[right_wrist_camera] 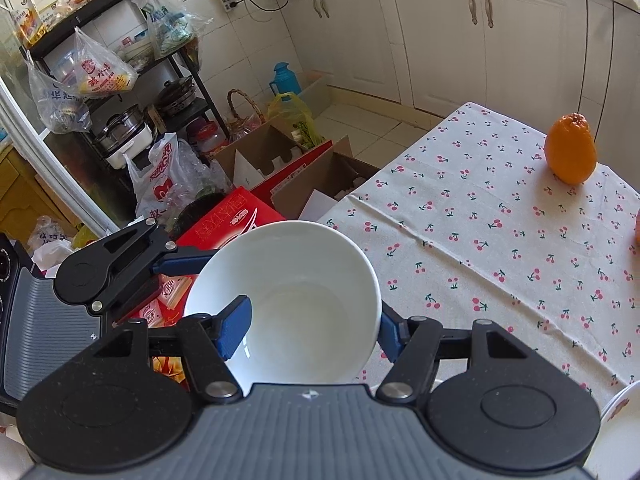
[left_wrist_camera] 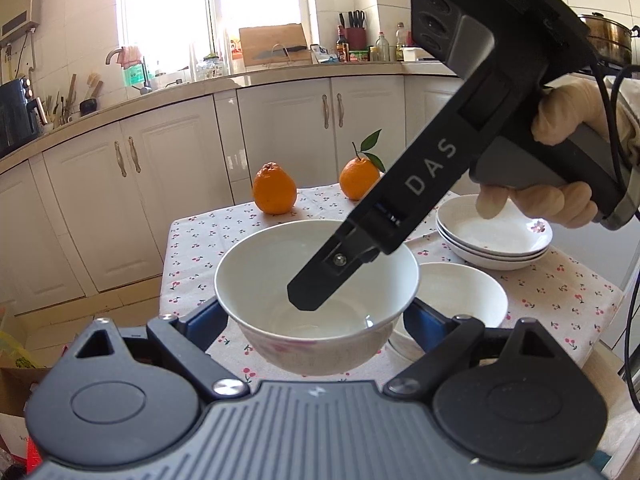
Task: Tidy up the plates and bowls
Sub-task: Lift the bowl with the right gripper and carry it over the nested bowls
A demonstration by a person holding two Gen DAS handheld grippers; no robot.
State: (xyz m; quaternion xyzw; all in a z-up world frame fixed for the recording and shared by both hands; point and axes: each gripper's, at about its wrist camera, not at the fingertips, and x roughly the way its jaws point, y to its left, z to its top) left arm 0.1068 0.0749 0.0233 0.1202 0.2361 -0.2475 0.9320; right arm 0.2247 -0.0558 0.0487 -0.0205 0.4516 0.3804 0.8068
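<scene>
Presently, a glossy white ceramic bowl (left_wrist_camera: pixel 316 300) with a faint pink motif on its outer wall is held clear above the near-left part of the table, both grippers on it. The left gripper (left_wrist_camera: pixel 316 316) clasps its outer wall from both sides; the right gripper (right_wrist_camera: pixel 312 326), lettered "DAS" (on its arm), pinches the rim, one blue finger (right_wrist_camera: pixel 236 326) inside. Beyond sit a second bowl (left_wrist_camera: pixel 460 292), three stacked shallow plates (left_wrist_camera: pixel 496 236), two dimpled oranges (left_wrist_camera: pixel 274 194) and cherry-print tablecloth (right_wrist_camera: pixel 480 220).
</scene>
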